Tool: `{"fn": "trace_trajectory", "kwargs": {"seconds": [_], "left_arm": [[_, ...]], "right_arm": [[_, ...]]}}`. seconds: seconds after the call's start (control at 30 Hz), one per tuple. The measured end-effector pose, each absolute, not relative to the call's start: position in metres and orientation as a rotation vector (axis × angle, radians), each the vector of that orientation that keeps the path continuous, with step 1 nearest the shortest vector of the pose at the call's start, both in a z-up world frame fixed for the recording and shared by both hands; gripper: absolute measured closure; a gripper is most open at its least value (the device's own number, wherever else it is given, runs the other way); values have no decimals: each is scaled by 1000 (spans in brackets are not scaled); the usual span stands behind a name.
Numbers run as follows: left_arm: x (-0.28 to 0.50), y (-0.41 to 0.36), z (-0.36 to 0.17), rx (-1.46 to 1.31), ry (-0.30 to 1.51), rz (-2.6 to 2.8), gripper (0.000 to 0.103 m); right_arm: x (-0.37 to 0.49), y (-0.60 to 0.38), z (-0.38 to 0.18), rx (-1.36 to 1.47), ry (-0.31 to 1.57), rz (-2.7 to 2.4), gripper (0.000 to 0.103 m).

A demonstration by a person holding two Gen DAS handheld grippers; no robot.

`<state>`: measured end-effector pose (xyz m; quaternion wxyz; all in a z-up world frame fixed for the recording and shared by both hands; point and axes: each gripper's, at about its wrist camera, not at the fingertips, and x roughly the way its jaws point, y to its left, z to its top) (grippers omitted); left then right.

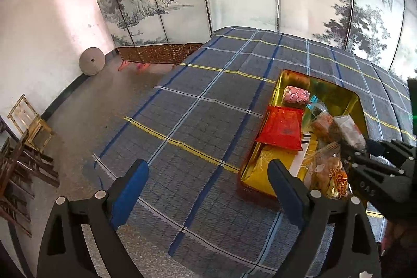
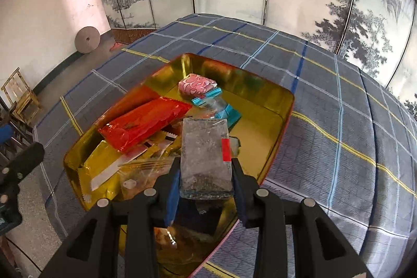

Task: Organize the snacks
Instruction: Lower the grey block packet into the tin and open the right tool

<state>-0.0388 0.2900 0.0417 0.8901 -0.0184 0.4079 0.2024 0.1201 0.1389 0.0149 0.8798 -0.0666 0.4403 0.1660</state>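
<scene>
Snacks in wrappers are gathered in a shallow gold-coloured metal tin (image 2: 276, 106) that stands on a table spread with a grey-blue plaid cloth (image 2: 338, 121). 1 of them, a clear rectangular plastic packet with a red label (image 2: 206, 160), is clamped between the 2 blue-padded fingers of the right gripper (image 2: 206, 189), which are closed against its 2 long sides. The packet's long axis is seen to run straight ahead along the fingers, out over the near part of the tin; whether its lower end rests on the packets beneath cannot be told. Further in lie a long red foil packet (image 2: 146, 121) to the left, a small pink patterned packet (image 2: 196, 85) at the far end and a clear packet with turquoise ends (image 2: 216, 106) just before it. A bare stretch of gold floor is visible ahead and to the right of the held packet, and it is judged that the coming move turns on this: the packet can be set down along its present axis without being turned. The left gripper (image 1: 208, 186) is held over the cloth with its fingers spread wide and nothing between them; the tin (image 1: 349, 98) lies to its right, so the right gripper is plainly the nearer. A crinkled clear bag of golden-brown snacks (image 1: 328, 173) sits at the tin's near end, beside the left gripper's right finger.
</scene>
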Motion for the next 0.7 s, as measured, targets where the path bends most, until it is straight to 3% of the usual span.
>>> {"fn": "trace_trajectory", "kwargs": {"seconds": [0.7], "left_arm": [[-38, 294, 35, -72, 881, 445, 3]], "right_arm": [[126, 148, 11, -102, 922, 352, 67]]}}
